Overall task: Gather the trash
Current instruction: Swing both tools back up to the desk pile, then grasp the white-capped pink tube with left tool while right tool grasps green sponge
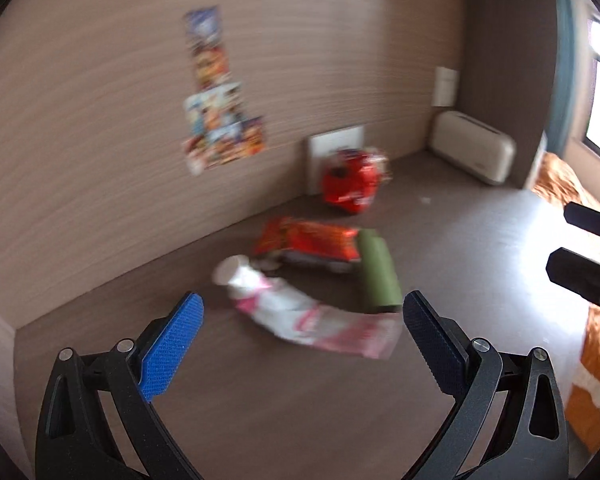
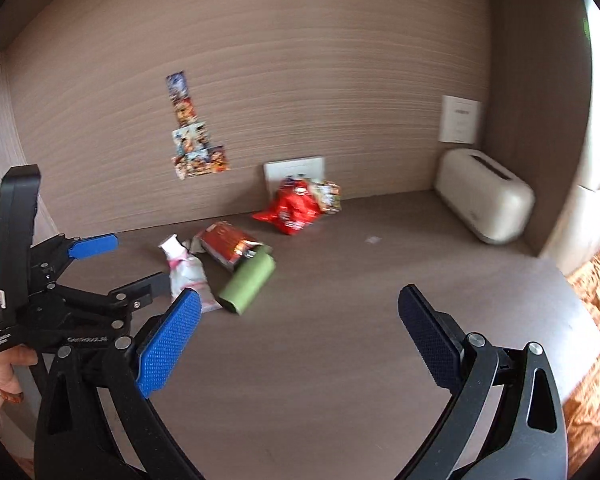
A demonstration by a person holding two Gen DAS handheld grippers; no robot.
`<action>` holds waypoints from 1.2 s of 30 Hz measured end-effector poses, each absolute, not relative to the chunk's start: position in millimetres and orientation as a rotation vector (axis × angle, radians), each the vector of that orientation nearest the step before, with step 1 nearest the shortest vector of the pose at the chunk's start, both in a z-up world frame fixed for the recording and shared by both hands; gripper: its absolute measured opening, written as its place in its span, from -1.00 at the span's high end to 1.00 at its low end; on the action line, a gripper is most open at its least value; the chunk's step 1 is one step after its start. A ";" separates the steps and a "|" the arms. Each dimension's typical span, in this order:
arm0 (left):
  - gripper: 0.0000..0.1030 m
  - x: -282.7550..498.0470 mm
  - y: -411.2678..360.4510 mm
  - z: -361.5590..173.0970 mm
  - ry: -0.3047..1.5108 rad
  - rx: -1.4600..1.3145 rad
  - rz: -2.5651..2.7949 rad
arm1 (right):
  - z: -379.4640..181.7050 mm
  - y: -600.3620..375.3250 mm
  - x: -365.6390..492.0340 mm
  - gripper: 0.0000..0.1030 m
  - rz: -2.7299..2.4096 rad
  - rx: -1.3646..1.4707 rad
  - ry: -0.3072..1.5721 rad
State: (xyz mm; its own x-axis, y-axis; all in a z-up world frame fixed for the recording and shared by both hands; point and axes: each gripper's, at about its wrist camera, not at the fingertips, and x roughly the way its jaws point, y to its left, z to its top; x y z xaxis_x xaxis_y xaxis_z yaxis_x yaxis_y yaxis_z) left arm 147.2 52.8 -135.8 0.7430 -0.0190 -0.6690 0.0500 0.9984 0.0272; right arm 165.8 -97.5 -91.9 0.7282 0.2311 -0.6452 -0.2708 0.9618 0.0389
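Trash lies on a brown desk [image 2: 340,320]: a pink and white wrapper [image 1: 300,316] [image 2: 188,272], a green cylinder [image 1: 378,272] [image 2: 248,280], an orange-red snack bag [image 1: 312,240] [image 2: 228,246] and a crumpled red bag [image 1: 350,182] [image 2: 294,208] by the back wall. My left gripper [image 1: 300,344] is open and empty, just short of the pink wrapper; it also shows in the right wrist view [image 2: 128,264]. My right gripper [image 2: 300,340] is open and empty above bare desk, right of the trash; its fingers [image 1: 580,248] show at the left view's right edge.
A white toaster-like appliance [image 2: 484,196] [image 1: 474,152] stands at the back right corner. A white wall plate [image 2: 294,172] sits behind the red bag. Colourful stickers [image 2: 192,140] are on the back wall. An orange patterned fabric [image 1: 568,188] lies off the desk's right edge.
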 end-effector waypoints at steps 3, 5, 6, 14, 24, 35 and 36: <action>-0.91 161.4 71.2 -145.9 0.747 0.004 -0.017 | -103.5 -73.3 187.8 -0.91 0.257 -0.109 0.733; -0.91 172.3 82.4 -152.2 0.751 -0.015 -0.009 | -113.0 -62.1 202.6 -0.91 0.245 -0.118 0.761; -0.91 178.7 87.3 -156.8 0.761 -0.020 -0.005 | -117.6 -58.4 209.2 -0.91 0.240 -0.115 0.778; -0.90 219.8 108.4 -186.6 0.831 -0.064 -0.058 | -161.5 -32.6 256.6 -0.91 0.184 -0.146 0.903; -0.33 239.3 114.3 -199.8 0.857 -0.140 -0.106 | -189.1 -24.9 275.8 -0.53 0.171 -0.136 1.018; 0.32 230.3 95.3 -201.0 0.869 -0.095 -0.197 | -191.4 -21.9 258.0 0.40 0.273 -0.092 1.033; 0.32 227.1 94.2 -201.0 0.870 -0.094 -0.199 | -191.2 -22.5 256.2 0.45 0.275 -0.091 1.035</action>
State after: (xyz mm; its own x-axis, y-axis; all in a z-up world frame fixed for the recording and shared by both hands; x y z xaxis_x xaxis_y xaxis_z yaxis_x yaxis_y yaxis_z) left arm 227.1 94.2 -201.0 0.6279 -0.2116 -0.7489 0.1356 0.9774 -0.1625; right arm 256.2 -22.5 -191.2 0.4797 0.1821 -0.8583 -0.2674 0.9620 0.0546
